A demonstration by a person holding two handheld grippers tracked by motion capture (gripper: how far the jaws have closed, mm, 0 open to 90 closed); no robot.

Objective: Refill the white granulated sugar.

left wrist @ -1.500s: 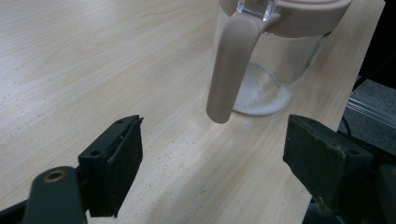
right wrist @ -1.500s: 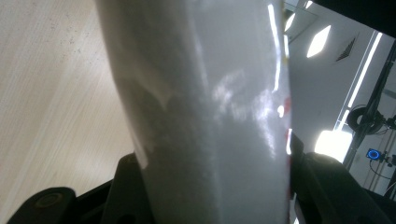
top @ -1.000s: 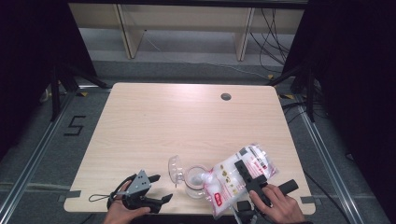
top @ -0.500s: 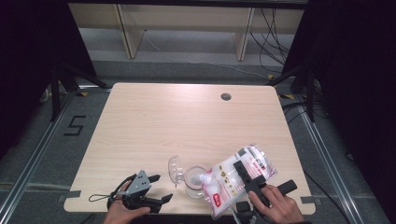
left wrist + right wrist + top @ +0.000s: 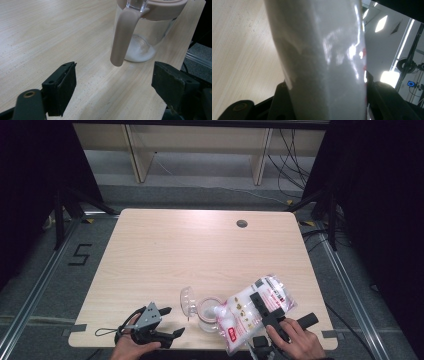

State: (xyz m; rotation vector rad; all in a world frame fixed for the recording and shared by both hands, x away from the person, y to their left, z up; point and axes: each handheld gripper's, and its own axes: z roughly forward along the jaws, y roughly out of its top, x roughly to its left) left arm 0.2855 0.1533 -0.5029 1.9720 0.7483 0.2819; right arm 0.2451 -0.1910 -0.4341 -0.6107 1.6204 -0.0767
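Note:
A clear glass jar [image 5: 207, 316] with a pink rim and handle stands near the table's front edge; its clear lid [image 5: 186, 300] is flipped open to the left. White powder lies in the jar's [image 5: 147, 32] bottom. My right gripper [image 5: 264, 306] is shut on a plastic bag [image 5: 252, 312] of white powder with red print, tilted over the jar mouth. In the right gripper view the bag [image 5: 322, 60] sits pressed between both jaws. My left gripper [image 5: 167, 322] rests open on the table left of the jar, pointing at its pink handle [image 5: 123, 35], nothing between its jaws [image 5: 115, 87].
The light wooden table [image 5: 175, 255] has a round cable hole [image 5: 242, 223] at the back right. A shelf unit [image 5: 195, 150] stands beyond the table. Dark curtains hang at both sides.

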